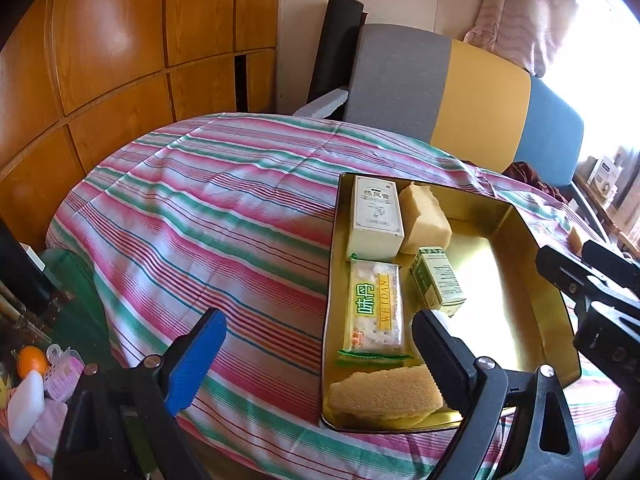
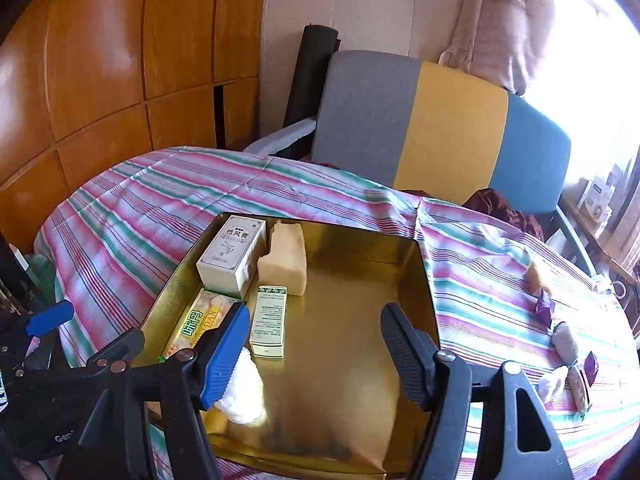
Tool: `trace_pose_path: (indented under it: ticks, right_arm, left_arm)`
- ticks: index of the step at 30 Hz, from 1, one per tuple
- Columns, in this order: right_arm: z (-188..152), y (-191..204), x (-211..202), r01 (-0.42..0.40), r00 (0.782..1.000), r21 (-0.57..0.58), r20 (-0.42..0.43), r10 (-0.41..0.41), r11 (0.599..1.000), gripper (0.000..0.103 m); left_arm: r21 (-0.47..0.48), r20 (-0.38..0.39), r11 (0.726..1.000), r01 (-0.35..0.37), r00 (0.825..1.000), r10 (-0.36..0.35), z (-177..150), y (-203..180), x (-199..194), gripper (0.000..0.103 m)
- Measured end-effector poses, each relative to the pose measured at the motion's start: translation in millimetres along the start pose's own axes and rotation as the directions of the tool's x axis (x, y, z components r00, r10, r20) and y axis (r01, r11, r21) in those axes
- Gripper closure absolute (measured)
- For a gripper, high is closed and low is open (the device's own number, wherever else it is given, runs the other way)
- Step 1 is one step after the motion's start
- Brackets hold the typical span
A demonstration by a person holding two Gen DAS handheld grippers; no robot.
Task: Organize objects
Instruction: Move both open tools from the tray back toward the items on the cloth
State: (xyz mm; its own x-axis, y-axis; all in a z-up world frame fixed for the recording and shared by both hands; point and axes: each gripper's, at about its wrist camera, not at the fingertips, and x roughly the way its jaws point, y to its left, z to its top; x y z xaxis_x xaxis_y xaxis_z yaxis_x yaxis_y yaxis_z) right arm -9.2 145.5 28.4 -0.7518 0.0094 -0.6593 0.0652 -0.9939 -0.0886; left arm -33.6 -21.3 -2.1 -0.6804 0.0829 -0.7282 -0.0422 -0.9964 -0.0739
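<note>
A gold tin tray (image 1: 504, 280) sits on the striped tablecloth (image 1: 200, 208). Along its left side it holds a white box (image 1: 376, 216), a tan sponge block (image 1: 424, 220), a small green-and-white box (image 1: 438, 280), a cracker packet (image 1: 374, 308) and a flat sponge (image 1: 384, 396). My left gripper (image 1: 320, 360) hovers open over the tray's near left edge. My right gripper (image 2: 316, 356) is open above the bare tray floor (image 2: 340, 340), with nothing between its pads. A white crumpled lump (image 2: 244, 392) lies in the tray just beside its blue finger (image 2: 224, 356).
On the cloth right of the tray lie a sponge piece (image 2: 536, 276), purple wrapped sweets (image 2: 544, 308) and small grey pouches (image 2: 566, 340). A grey, yellow and blue chair back (image 2: 440, 128) stands behind the table. Wooden cabinet doors (image 1: 120, 60) fill the left.
</note>
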Motion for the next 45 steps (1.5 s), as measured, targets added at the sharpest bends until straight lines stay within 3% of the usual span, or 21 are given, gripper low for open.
trace_pose_path:
  ticks: [16, 25, 30, 36, 45]
  right_arm:
    - [-7.7, -35.5, -9.7, 0.030, 0.999, 0.062, 0.013, -0.031, 0.998, 0.032]
    - [-23.2, -97.2, -3.9, 0.117, 0.993, 0.117, -0.038, -0.113, 0.986, 0.031]
    - [-39.5, -162.3, -3.6, 0.224, 0.973, 0.185, -0.106, -0.207, 0.957, 0.031]
    - [-59.1, -237.1, -14.4, 0.360, 0.929, 0.231, -0.177, -0.324, 0.904, 0.031]
    - [-85.3, -319.3, -33.8, 0.460, 0.885, 0.325, -0.248, -0.394, 0.826, 0.030]
  left_arm:
    - [0.061, 0.011, 0.998, 0.009, 1.000, -0.010, -0.9, -24.9, -9.1, 0.008]
    - [0.149, 0.042, 0.988, 0.029, 0.998, -0.035, 7.7, -56.9, -17.9, 0.008]
    - [0.208, 0.069, 0.977, 0.042, 0.996, -0.057, 14.1, -81.0, -22.6, 0.008]
    - [0.293, 0.083, 0.954, 0.065, 0.992, -0.093, 13.4, -112.5, -25.8, 0.008]
    - [0.394, 0.079, 0.914, 0.100, 0.987, -0.142, 9.9, -154.2, -28.5, 0.008]
